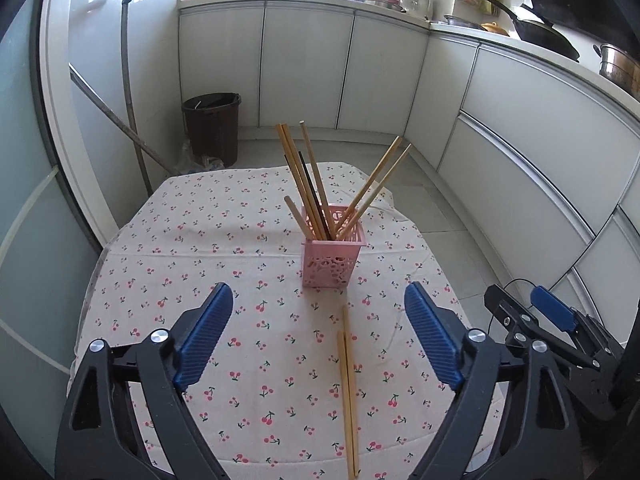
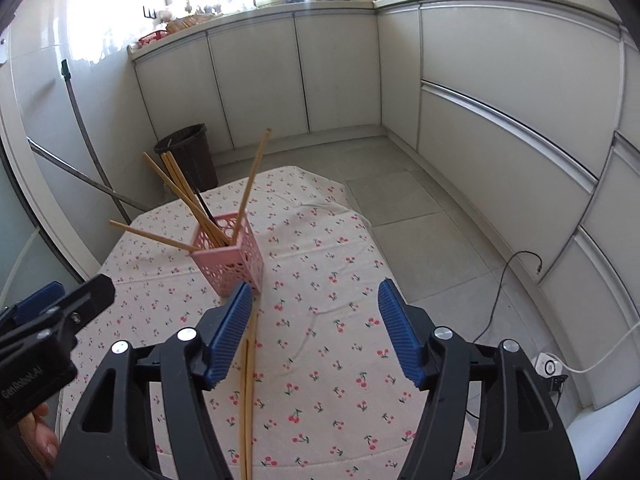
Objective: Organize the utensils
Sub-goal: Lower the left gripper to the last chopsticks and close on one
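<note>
Left gripper [image 1: 318,336]: blue-padded fingers are held wide apart above the cloth; nothing is gripped.
Right gripper [image 2: 316,332]: fingers are likewise spread, empty, its left pad [image 2: 230,334] seen over the loose pair.
Loose chopsticks [image 1: 348,392]: two wooden sticks are laid side by side on the cherry-print tablecloth [image 1: 200,248], just in front of the holder.
Pink holder [image 1: 334,258]: stood upright mid-table, filled with leaning wooden chopsticks [image 1: 304,176] and one dark stick.
Background: a dark bin [image 1: 212,126] is seen on the floor by white cabinets.

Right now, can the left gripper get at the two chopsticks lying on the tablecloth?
Probably yes. The left gripper is open, and the loose chopsticks lie between its fingers on the tablecloth with nothing over them; the pink holder stands beyond.
</note>
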A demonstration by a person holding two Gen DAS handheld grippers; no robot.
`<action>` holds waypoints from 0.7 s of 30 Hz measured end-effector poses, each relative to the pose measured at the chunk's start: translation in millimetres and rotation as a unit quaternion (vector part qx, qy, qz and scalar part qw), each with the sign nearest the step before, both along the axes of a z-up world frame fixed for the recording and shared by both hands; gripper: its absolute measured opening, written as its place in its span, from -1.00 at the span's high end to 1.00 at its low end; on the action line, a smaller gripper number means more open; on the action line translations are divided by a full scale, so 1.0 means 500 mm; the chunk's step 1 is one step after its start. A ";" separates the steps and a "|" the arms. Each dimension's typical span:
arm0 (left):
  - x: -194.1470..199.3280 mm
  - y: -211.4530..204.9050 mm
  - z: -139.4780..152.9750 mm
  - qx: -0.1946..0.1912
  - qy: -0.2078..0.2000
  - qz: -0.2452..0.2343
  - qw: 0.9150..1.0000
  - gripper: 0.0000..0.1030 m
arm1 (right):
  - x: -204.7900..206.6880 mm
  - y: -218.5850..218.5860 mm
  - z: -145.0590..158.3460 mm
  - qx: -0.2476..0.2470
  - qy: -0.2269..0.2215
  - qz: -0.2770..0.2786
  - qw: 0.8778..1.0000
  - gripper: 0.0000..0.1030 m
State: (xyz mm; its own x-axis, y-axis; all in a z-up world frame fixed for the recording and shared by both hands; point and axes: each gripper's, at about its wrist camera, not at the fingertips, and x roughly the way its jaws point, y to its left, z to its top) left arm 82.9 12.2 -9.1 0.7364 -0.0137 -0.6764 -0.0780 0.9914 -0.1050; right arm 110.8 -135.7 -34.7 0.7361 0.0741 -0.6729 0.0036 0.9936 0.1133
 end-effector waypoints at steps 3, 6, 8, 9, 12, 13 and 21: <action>0.002 -0.001 -0.008 -0.001 0.008 -0.001 1.000 -0.79 | -0.005 -0.019 -0.014 0.004 0.009 -0.016 1.000 -0.56; 0.007 -0.003 -0.020 -0.002 0.019 0.000 1.000 -0.86 | -0.002 -0.037 -0.028 0.016 0.028 -0.026 0.999 -0.74; 0.017 -0.004 -0.035 0.000 0.035 -0.004 0.999 -0.86 | 0.000 -0.048 -0.041 0.022 0.042 -0.031 0.998 -0.78; 0.025 -0.004 -0.045 -0.001 0.047 -0.008 0.999 -0.86 | 0.003 -0.053 -0.050 0.023 0.054 -0.035 0.998 -0.81; 0.054 0.001 -0.090 -0.013 0.096 -0.010 0.995 -0.86 | 0.013 -0.067 -0.076 0.030 0.088 -0.042 0.995 -0.82; 0.069 0.007 -0.113 -0.024 0.121 -0.004 0.992 -0.86 | 0.017 -0.074 -0.088 0.039 0.105 -0.045 0.993 -0.82; 0.149 0.014 -0.239 -0.063 0.230 0.033 0.971 -0.86 | 0.036 -0.114 -0.153 0.121 0.201 -0.052 0.971 -0.82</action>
State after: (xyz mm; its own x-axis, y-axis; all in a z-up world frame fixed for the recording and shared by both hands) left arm 157.2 19.3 -128.9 0.3598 -0.0803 -0.9296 -0.2088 0.9641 -0.1640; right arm 128.8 -192.9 -111.2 0.4295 0.2050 -0.8795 0.1952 0.9298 0.3120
